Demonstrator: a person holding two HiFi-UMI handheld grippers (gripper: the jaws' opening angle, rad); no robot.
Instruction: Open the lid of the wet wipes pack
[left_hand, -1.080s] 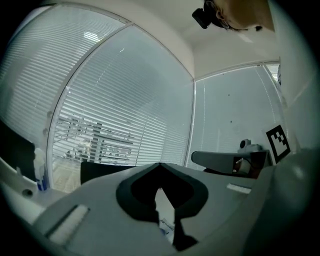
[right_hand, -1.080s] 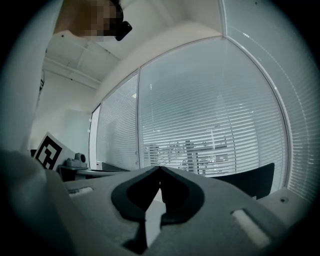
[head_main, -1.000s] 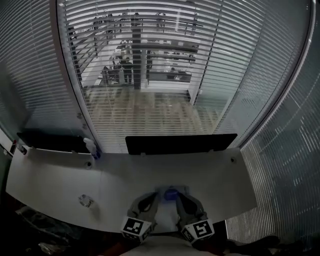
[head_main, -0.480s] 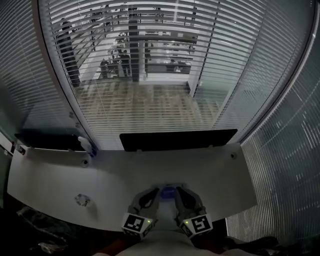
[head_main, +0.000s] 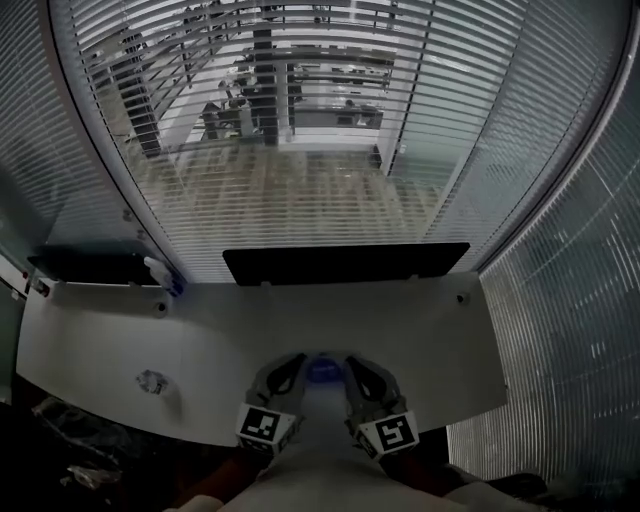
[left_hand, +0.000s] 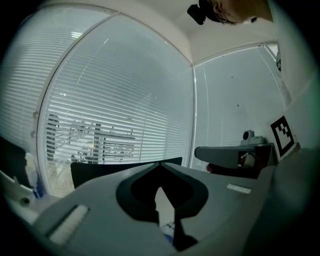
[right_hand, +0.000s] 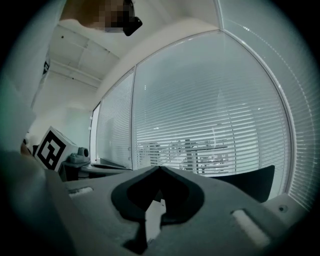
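at the near edge of the white worktop (head_main: 430, 340), dead centre: the wet wipes pack (head_main: 322, 371), small and bluish from the head view, too blurred to tell lid up or down. flanked closely by the left gripper (head_main: 300, 360) on its left and the right gripper (head_main: 349, 361) on its right, both angled inward, tips just beside the pack, marker cubes toward the person. contact with the pack impossible to judge from above. in the left gripper view, fingers (left_hand: 95, 200) closed, tips meeting in a point, only a dark diamond-shaped hollow behind the tips; through that hollow, a white sliver and a scrap of blue print low down. in the right gripper view, fingers (right_hand: 230, 200) likewise drawn together, tips touching, a white sliver in the hollow behind. further back on the worktop, a wide black screen (head_main: 345, 264) in the middle, a second dark screen (head_main: 90, 268) off to the left, a small bottle (head_main: 163, 276) with a blue part just beside it, and a small crumpled scrap (head_main: 150, 382) well left of the grippers near the front edge. beyond the worktop, slatted blinds (head_main: 300, 130) over glass all round.
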